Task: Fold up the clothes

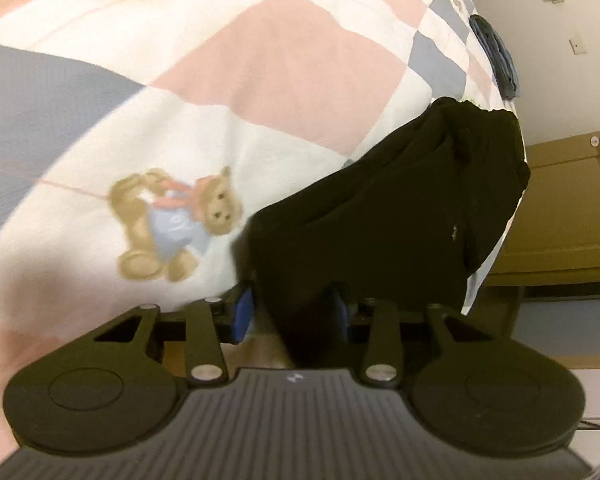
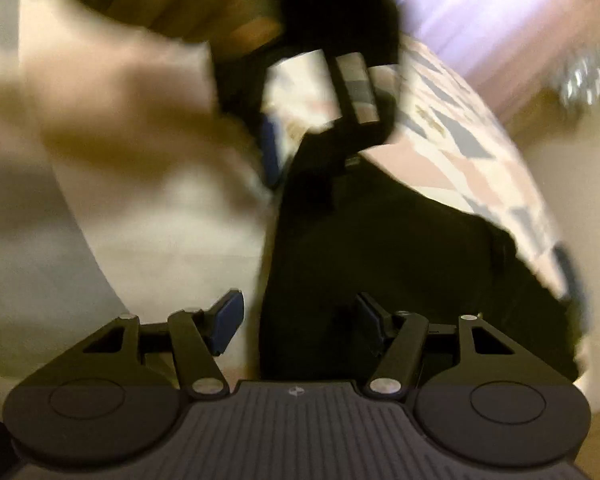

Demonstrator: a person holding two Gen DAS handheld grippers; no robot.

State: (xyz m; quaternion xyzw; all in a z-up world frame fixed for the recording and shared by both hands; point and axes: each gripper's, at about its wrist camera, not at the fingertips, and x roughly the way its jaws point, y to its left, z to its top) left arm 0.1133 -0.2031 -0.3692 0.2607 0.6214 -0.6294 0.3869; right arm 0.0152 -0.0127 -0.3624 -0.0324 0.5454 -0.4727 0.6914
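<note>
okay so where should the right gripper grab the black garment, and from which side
Judging by its pose, take the black garment at the near edge hanging between the right gripper fingers, coming straight in from this side. The left gripper seems to pinch another edge already, so the cloth hangs taut off the quilt and that fold presents itself thin enough to clamp.

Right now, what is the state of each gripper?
Left gripper: jaws apart, black garment between them; grip cannot be told.
Right gripper: open, holding nothing.

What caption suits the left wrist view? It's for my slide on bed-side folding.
Left gripper with fingers either side of a black garment lying on a checked teddy-bear quilt.
</note>
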